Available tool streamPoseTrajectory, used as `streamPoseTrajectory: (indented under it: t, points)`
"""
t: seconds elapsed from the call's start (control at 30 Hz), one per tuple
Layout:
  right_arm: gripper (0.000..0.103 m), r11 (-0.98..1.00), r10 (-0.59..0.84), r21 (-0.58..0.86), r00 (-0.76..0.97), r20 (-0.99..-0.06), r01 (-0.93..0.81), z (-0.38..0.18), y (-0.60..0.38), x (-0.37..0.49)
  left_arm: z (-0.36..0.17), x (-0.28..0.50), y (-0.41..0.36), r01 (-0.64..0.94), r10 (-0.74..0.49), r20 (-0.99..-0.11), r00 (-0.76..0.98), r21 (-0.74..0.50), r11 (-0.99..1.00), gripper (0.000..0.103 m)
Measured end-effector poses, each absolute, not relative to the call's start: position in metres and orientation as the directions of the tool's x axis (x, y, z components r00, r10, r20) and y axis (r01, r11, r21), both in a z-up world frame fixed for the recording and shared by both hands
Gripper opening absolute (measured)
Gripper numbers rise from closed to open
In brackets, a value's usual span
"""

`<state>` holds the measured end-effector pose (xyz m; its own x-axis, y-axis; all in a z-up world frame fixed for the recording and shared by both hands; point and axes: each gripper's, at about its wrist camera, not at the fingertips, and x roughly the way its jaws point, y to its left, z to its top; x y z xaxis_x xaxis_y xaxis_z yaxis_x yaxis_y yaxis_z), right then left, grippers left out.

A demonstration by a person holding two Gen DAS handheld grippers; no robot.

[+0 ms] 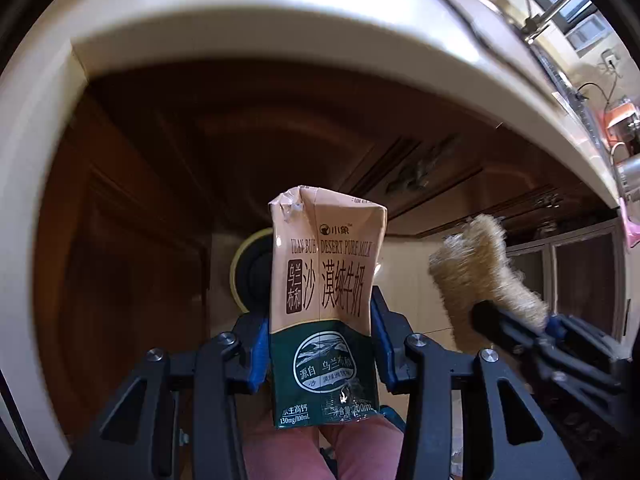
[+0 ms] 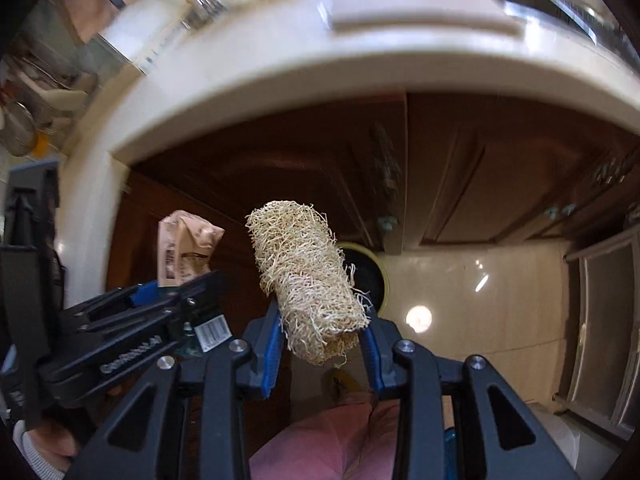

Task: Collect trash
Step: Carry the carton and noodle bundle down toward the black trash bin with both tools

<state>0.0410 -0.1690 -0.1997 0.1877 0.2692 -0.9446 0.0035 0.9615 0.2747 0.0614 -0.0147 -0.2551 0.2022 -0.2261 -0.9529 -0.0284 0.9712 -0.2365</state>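
From the left wrist, the left gripper [image 1: 320, 356] has its blue pads clamped narrowly on a crumpled tan-and-green milk carton [image 1: 325, 304], upright before dark wooden cabinet doors [image 1: 152, 208] under a cream countertop [image 1: 248, 20]. A yellow-rimmed round bin [image 1: 250, 270] shows behind it.

From the right wrist, the right gripper [image 2: 322, 354] pinches a tan fibrous loofah roll [image 2: 308, 276], tilted, near the bin [image 2: 370, 272]. The carton [image 2: 186, 250] is to its left.

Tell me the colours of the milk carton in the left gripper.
Tan upper part, dark green base on the milk carton; clearest in the left wrist view.
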Motion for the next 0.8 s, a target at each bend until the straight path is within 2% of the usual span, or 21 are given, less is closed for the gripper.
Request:
streamPoseTrajectory:
  t: [0.2,0.37,0.57,0.63,0.8]
  points:
    - [0.035,0.958,0.276,0.278,0.030,-0.961,0.069,-0.334,-0.174,0.032,-0.359,0.057,-0.015,-0.087,-0.224,-0.965,0.135,-0.237,0.968,0.041]
    - [0.035,0.952,0.303,0.301,-0.036,-0.952,0.059,-0.407,-0.163,0.036,-0.420,0.062,-0.009,-0.097,-0.249,-0.961,0.121,-0.261,0.961,0.041]
    - [0.040,0.949,0.315,0.313,-0.062,-0.947,0.038,-0.459,-0.149,0.057,-0.464,0.071,-0.005,-0.121,-0.231,-0.966,0.116,-0.244,0.962,0.051]
    - [0.044,0.943,0.331,0.330,-0.062,-0.941,0.034,-0.468,-0.150,0.068,-0.475,0.075,0.001,-0.142,-0.204,-0.973,0.108,-0.219,0.965,0.060]
    - [0.047,0.930,0.369,0.367,-0.089,-0.925,0.038,-0.485,-0.145,0.083,-0.480,0.082,0.019,-0.176,-0.170,-0.980,0.100,-0.185,0.967,0.060]
